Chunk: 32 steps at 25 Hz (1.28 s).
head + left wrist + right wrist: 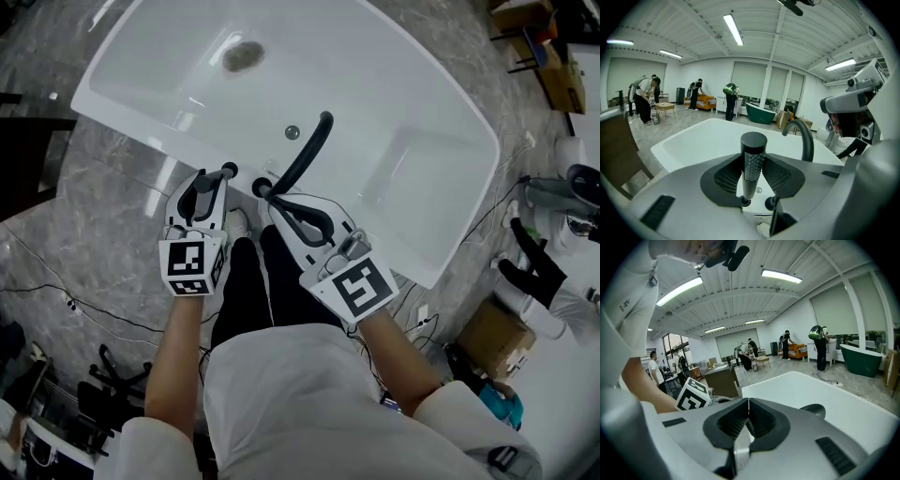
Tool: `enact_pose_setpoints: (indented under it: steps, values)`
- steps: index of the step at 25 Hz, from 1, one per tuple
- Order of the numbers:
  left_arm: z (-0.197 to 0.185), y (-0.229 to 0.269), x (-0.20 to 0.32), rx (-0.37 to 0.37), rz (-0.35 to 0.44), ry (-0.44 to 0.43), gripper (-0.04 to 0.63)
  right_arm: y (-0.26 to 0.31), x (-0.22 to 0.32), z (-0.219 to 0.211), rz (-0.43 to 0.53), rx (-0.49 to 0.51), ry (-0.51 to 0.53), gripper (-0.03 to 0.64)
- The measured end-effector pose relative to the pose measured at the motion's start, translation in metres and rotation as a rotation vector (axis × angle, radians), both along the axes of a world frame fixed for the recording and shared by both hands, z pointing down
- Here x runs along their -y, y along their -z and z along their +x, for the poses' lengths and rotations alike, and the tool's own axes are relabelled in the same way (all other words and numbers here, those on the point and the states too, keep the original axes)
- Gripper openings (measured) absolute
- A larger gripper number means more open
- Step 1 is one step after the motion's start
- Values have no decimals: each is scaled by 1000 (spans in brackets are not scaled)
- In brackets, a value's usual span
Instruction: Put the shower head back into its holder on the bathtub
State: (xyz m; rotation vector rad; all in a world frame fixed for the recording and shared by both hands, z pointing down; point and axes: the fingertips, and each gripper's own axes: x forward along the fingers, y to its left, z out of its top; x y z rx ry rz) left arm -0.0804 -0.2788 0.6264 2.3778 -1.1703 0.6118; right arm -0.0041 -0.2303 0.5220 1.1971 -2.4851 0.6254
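Observation:
The black stick-shaped shower head (753, 161) stands upright between the pads of my left gripper (752, 176), which is shut on its knurled grip. Its lower end meets a small black fitting (743, 201) on the white bathtub rim (754, 216). In the head view the shower head (228, 171) and my left gripper (217, 178) are at the tub's near rim (178, 148). The curved black faucet (309, 150) rises just to their right. My right gripper (266, 192) is shut and empty beside the faucet's base, its jaw tips pressed together (748, 401).
The tub (309, 66) has a drain (243, 56) and an overflow button (292, 132). Cables (56, 291) cross the marble floor. Cardboard boxes (497, 333) and a person's black-gloved hand (534, 267) are at the right. Several people stand far off (644, 98).

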Motion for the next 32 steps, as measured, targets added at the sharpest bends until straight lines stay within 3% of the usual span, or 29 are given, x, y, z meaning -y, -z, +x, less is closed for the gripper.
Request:
enact_pose_setpoints:
  steps: [32]
  values:
    - [4,-87,-12,137,-120,-32,143,-19,-4,17,-31,7,-58,18]
